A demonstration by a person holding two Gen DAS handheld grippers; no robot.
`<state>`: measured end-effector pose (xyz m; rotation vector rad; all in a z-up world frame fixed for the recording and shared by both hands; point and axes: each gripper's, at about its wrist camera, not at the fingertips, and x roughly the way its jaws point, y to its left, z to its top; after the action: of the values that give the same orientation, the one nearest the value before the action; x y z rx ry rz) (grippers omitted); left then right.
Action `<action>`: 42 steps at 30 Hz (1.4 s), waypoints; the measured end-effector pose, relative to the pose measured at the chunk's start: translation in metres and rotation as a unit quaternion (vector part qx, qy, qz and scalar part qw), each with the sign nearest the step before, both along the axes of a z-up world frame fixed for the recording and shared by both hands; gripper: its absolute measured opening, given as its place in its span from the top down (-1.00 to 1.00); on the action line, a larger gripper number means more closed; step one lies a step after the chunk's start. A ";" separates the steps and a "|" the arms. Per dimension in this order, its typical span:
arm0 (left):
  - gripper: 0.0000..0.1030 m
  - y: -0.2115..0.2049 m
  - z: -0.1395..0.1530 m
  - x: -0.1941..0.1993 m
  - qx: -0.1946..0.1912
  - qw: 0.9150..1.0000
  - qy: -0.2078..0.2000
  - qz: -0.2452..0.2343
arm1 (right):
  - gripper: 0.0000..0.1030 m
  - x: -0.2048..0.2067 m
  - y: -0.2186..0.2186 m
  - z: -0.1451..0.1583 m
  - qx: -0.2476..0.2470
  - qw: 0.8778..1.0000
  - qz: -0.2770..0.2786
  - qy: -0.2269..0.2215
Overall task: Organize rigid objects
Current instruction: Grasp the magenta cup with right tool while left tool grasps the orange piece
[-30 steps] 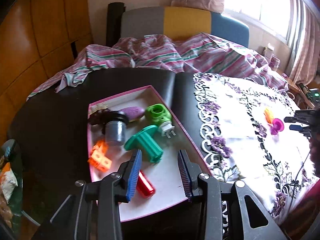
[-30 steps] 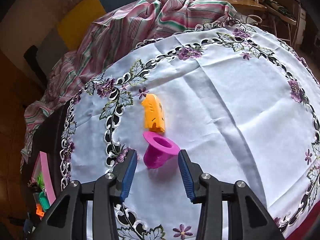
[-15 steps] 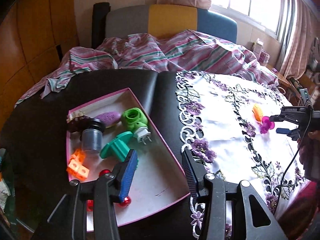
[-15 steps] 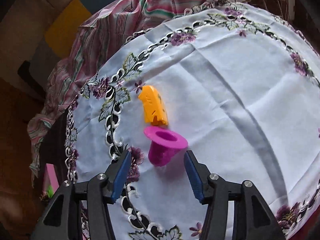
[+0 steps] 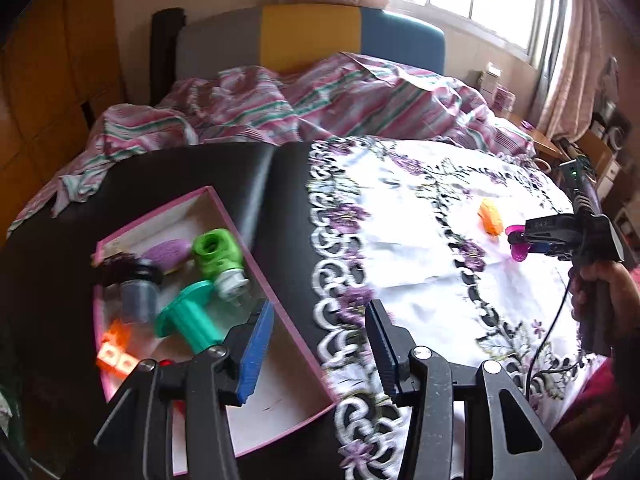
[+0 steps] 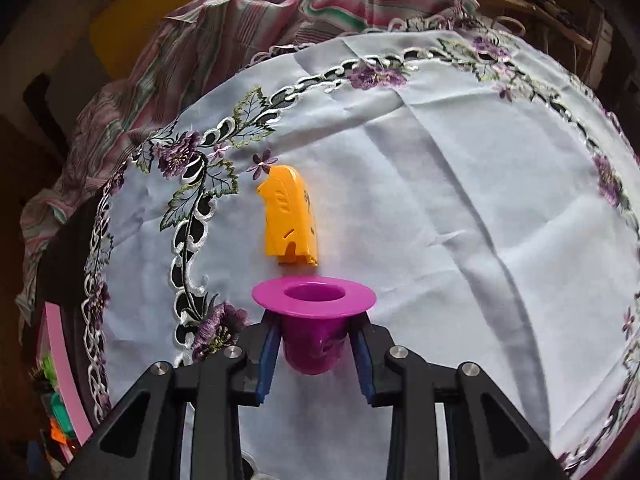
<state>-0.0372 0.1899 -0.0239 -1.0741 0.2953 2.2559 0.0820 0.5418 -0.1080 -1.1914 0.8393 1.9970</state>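
Right gripper (image 6: pixel 316 344): jaws have just been closing and now clench the magenta cup (image 6: pixel 314 320) below its flared rim, on the white embroidered cloth (image 6: pixel 460 184).
Orange piece (image 6: pixel 290 218): lies on the cloth just beyond the cup.
Left gripper (image 5: pixel 316 344): released, nothing between its jaws, over the pink tray's (image 5: pixel 298 340) right wall.
Pink tray: on the dark bench (image 5: pixel 288 216), holding a green plug (image 5: pixel 218 258) and a teal spool (image 5: pixel 188 320).

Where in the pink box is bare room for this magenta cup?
The near half of the pink box floor is bare, beside the left gripper. Its far end is crowded: green plug, teal spool, jar, orange blocks.
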 end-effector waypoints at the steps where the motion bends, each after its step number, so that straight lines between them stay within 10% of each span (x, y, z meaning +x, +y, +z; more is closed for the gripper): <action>1: 0.05 0.009 0.000 -0.001 0.001 1.000 -0.004 -0.008 | 0.37 0.004 0.001 0.004 0.014 1.000 0.000 -0.005; 21: -0.06 0.257 -0.036 -0.006 -0.024 0.978 -0.084 -0.189 | 0.36 0.069 0.047 0.017 -0.017 0.984 -0.138 0.109; 35: -0.06 0.361 -0.075 -0.016 -0.059 0.973 -0.094 -0.202 | 0.36 0.075 0.048 0.020 -0.024 0.979 -0.141 0.145; 38: 0.43 0.370 -0.086 -0.015 -0.082 0.972 -0.081 -0.205 | 0.36 0.072 0.047 0.019 -0.021 0.981 -0.133 0.137; 42: 0.50 0.355 -0.086 -0.015 -0.065 0.975 -0.077 -0.196 | 0.36 0.063 0.044 0.015 -0.018 0.987 -0.113 0.117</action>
<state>-0.0525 0.5449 -0.1099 -1.1370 0.5455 1.8134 0.1448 0.5857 -0.0927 -0.8481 1.0793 1.9633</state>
